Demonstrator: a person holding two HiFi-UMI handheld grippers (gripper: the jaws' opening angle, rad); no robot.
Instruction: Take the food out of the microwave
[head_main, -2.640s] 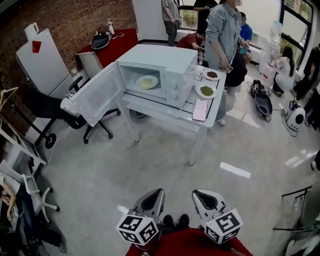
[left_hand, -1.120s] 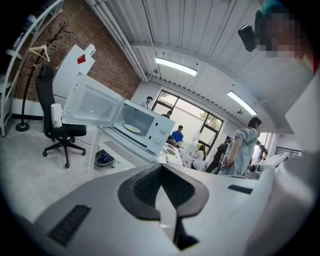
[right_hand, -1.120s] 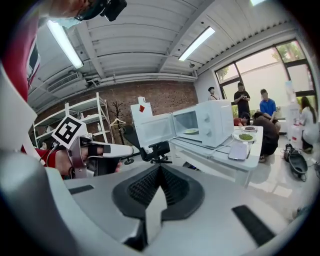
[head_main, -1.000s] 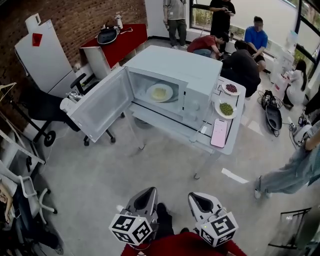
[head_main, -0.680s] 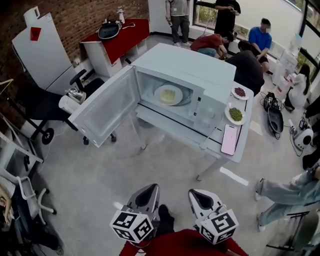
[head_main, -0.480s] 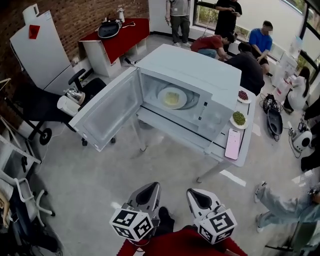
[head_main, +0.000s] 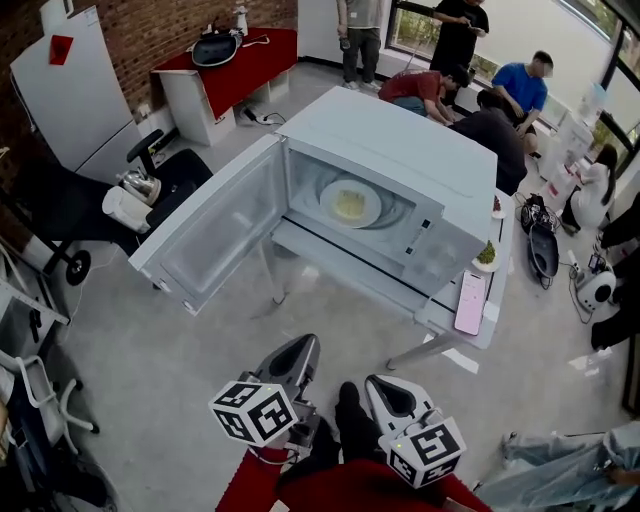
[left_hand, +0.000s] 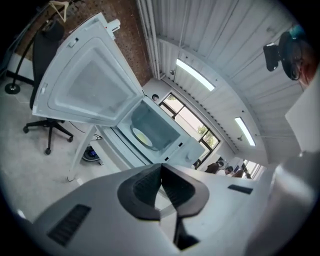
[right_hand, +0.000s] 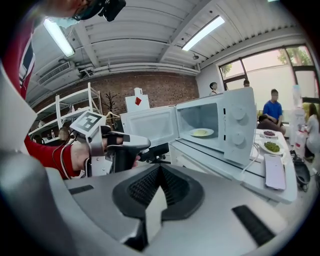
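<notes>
A white microwave (head_main: 400, 170) stands on a white table with its door (head_main: 215, 235) swung wide to the left. Inside lies a white plate of yellow food (head_main: 350, 203), also visible in the left gripper view as the plate (left_hand: 141, 138) and in the right gripper view as the plate (right_hand: 201, 132). My left gripper (head_main: 300, 348) and right gripper (head_main: 383, 390) hang low in front of me, well short of the microwave. Both are shut with nothing held. The right gripper view shows the left gripper (right_hand: 125, 146) to its left.
A pink phone (head_main: 468, 302) and a plate of green food (head_main: 486, 256) lie on the table (head_main: 440, 320) right of the microwave. A black office chair (head_main: 160, 185) and a kettle (head_main: 125, 205) stand left of the door. Several people (head_main: 470, 90) are behind the table.
The microwave has come nearer and larger in the head view. Both grippers stay low and shut. A person who stood by the table has gone off to the right.
</notes>
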